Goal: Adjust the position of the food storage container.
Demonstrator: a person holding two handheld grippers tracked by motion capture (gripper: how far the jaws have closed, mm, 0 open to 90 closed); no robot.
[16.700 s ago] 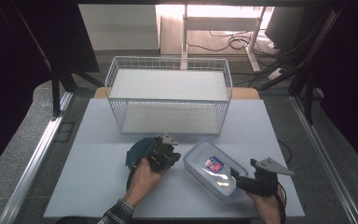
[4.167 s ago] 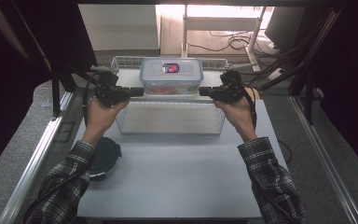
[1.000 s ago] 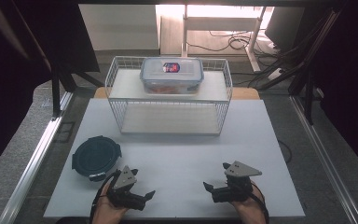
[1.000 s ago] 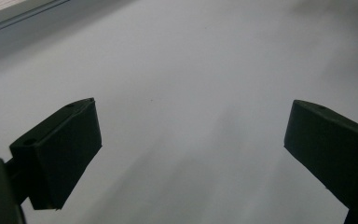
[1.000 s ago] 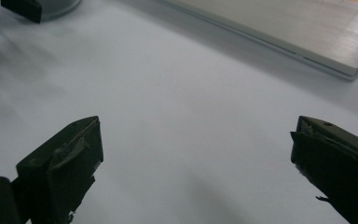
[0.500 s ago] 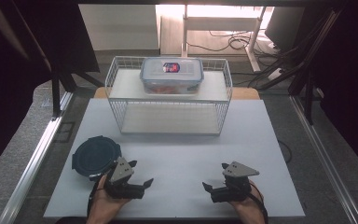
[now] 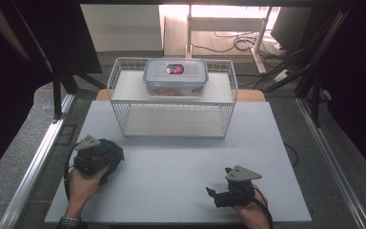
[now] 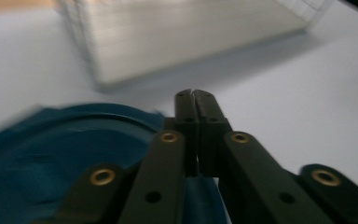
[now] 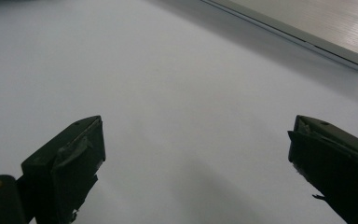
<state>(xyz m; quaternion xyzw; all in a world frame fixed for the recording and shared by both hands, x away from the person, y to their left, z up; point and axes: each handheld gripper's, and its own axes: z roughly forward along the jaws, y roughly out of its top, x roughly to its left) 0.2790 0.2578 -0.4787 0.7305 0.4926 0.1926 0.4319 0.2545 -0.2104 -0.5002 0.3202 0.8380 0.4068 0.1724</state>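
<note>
Left gripper [image 8: 194,93]: jaws just closed, tips pressed together, nothing between them; above the round dark-blue plastic lid [image 8: 70,154].
Lid: flat on the white counter [image 7: 186,167], near left, partly under the left gripper.
Right gripper [image 9: 193,163]: jaws wide, empty, low over bare counter.
White wire basket [image 7: 124,81]: far centre, carries a clear lidded plastic box [image 7: 175,76].

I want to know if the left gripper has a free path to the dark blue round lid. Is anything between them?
Nothing visible stands between them. The left gripper, jaws shut, is right over the dark blue lid at the table's near left. The wire basket stands farther back, off that path.
</note>
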